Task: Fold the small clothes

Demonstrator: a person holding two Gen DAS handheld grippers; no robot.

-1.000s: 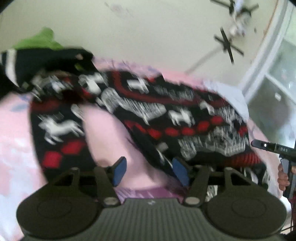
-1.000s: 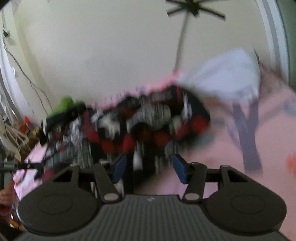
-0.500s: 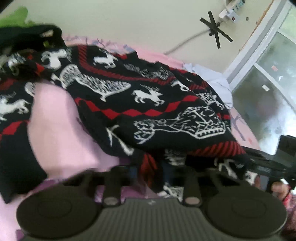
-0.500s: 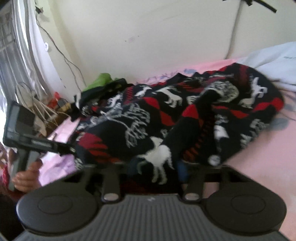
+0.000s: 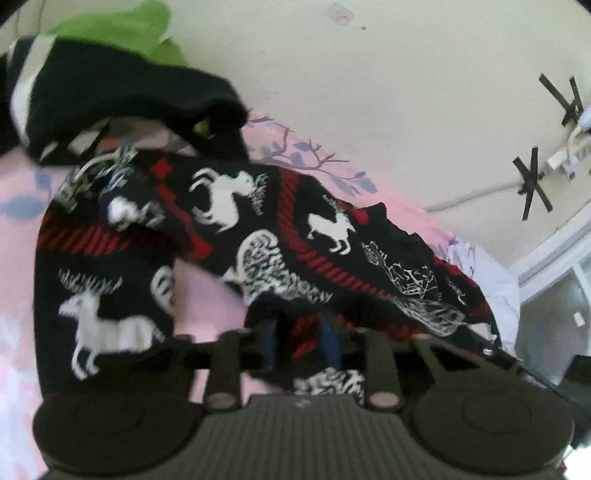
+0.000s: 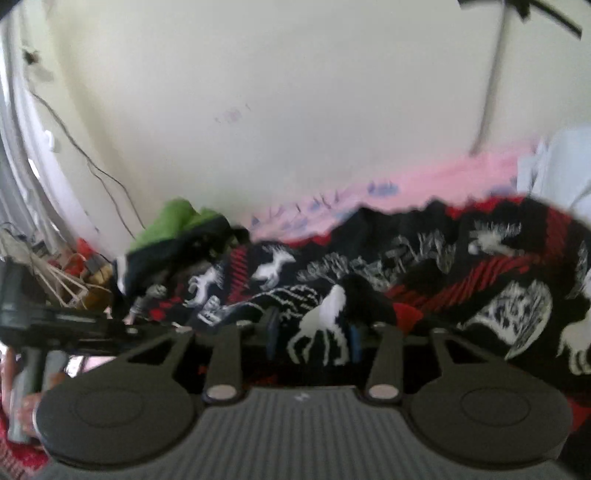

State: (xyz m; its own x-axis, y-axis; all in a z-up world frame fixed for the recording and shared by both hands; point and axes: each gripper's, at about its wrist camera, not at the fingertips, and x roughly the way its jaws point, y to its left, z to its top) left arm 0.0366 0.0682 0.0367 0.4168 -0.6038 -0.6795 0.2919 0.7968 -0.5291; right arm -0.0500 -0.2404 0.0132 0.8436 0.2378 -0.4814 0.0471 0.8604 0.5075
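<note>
A black, red and white reindeer sweater lies bunched on the pink bedsheet. My left gripper has a red-striped fold of its near edge between the blue pads; the jaws are opening but the cloth still fills the gap. In the right wrist view the sweater spreads to the right. My right gripper has a fold with a white deer between its pads, and its jaws are opening too. The left gripper's body and the hand holding it show at the left edge.
A dark garment with a green one on it sits at the far left by the wall. White cloth lies beyond the sweater's right end. Hangers and cables crowd the left corner.
Both grippers went from open above the sweater to closed on folds of its near edge, then carried them sideways. Their pads now stand a little wider apart than half a second ago.
</note>
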